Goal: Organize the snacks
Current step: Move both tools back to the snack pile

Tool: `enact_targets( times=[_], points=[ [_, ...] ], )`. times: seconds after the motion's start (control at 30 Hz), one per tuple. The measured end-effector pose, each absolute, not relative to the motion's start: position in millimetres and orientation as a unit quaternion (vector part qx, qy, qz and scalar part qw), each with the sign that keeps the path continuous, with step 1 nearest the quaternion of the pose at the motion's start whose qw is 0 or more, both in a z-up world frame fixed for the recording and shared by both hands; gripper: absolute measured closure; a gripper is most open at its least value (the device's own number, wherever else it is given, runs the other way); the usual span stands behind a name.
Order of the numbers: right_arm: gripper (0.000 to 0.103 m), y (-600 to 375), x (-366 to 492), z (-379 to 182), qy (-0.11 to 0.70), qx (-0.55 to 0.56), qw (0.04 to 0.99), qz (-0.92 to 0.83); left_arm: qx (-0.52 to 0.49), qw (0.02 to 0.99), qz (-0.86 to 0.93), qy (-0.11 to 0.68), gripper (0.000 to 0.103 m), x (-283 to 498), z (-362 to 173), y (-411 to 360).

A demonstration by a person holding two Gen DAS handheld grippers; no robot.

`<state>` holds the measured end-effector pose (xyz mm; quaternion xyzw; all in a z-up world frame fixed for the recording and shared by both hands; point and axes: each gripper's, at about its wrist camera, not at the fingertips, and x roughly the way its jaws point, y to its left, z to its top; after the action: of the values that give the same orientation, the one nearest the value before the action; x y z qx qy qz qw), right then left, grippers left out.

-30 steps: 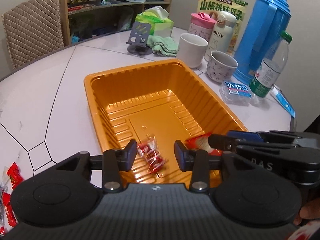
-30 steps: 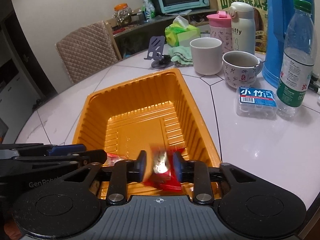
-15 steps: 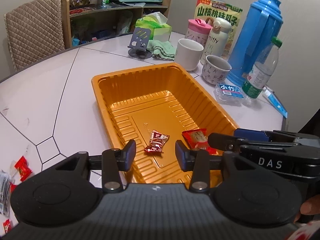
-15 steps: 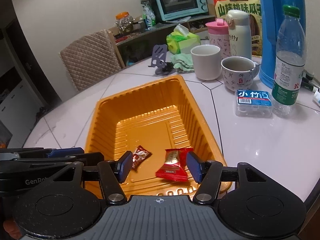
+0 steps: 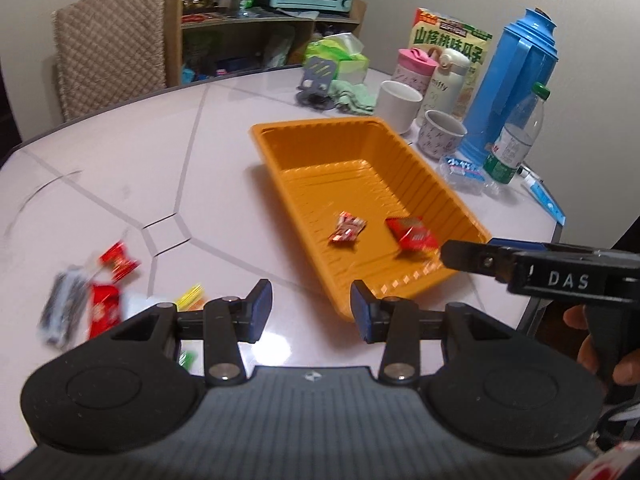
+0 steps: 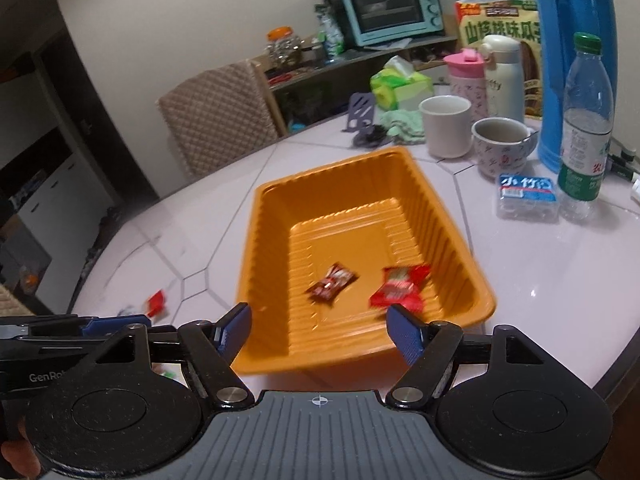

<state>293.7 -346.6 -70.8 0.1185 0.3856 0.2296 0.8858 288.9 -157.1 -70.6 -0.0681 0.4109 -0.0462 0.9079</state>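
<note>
An orange tray point(image 5: 280, 184) point(image 6: 272, 220) sits on the white table. Two red snack packets lie in its near end: a small one point(image 5: 347, 229) point(image 6: 331, 283) and a larger one point(image 5: 412, 233) point(image 6: 398, 288). My left gripper point(image 5: 311, 307) is open and empty, over the table just left of the tray's near corner. My right gripper point(image 6: 318, 330) is open and empty, above the tray's near rim. A pile of loose snacks point(image 5: 100, 292) lies on the table to the left; a red one point(image 6: 155, 302) shows in the right wrist view.
Behind and right of the tray stand a white mug point(image 5: 398, 105), a patterned cup point(image 5: 440, 134), a blue thermos point(image 5: 508, 84), a water bottle point(image 5: 516, 136) and a small blue box point(image 6: 526, 192). A chair point(image 5: 108, 48) stands at the table's far edge.
Both grippers let go of their packets, which now lie in the tray. Both have pulled back and up, the left one swinging left toward the loose snacks. The right jaws have opened wider.
</note>
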Motion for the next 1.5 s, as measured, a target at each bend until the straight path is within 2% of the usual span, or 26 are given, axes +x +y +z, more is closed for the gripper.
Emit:
enact_targets(
  times=[0.4, 0.77, 1.5],
  points=[
    [0.029, -307, 244, -71, 0.399, 0.132, 0.872, 0.252, -0.068, 0.903, 0.001, 0.424, 0.064, 218, -73, -101],
    [0.029, -243, 217, -93, 0.431, 0.096, 0.853, 0.279, -0.087, 0.893, 0.051, 0.439, 0.064, 177, -90, -40],
    [0.030, -144, 207, -110, 0.436, 0.082, 0.845, 0.297, -0.090, 0.887, 0.060, 0.448, 0.064, 173, -110, 26]
  ],
)
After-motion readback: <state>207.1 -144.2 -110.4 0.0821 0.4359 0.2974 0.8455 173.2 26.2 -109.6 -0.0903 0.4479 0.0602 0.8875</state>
